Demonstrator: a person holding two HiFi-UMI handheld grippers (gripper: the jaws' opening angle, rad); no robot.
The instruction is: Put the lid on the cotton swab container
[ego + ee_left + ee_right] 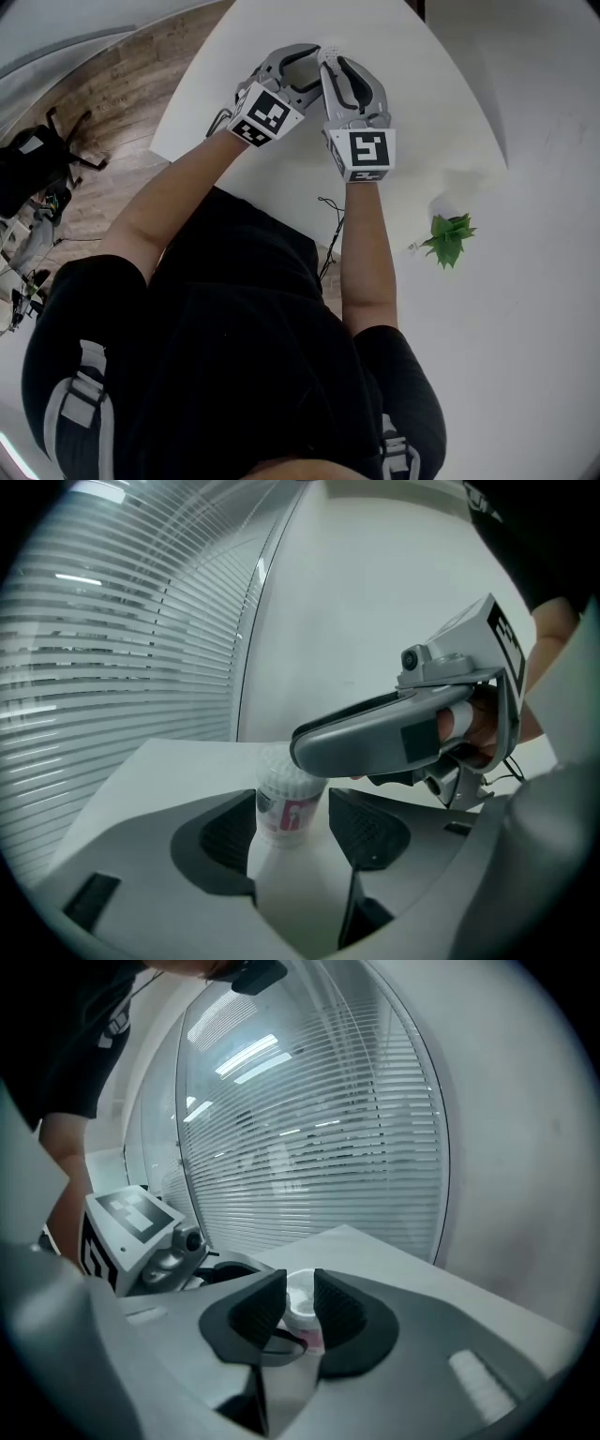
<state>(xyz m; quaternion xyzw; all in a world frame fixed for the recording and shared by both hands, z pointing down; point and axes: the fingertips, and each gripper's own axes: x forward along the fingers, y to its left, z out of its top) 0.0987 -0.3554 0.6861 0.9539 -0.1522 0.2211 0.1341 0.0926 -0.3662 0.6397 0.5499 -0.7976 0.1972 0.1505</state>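
Seating the lid (300, 1302) looks to be the step in hand. The right gripper (300, 1288) pinches it just above the cotton swab container (289, 803), which is held upright, clamped in the left gripper (292, 822). The next move calls for a straight, centred press down. Whether lid and rim already touch is hidden by the jaws, and the head view shows neither.

Container (286, 808) and lid (300, 1296) look plastic; table (422, 84) matt.
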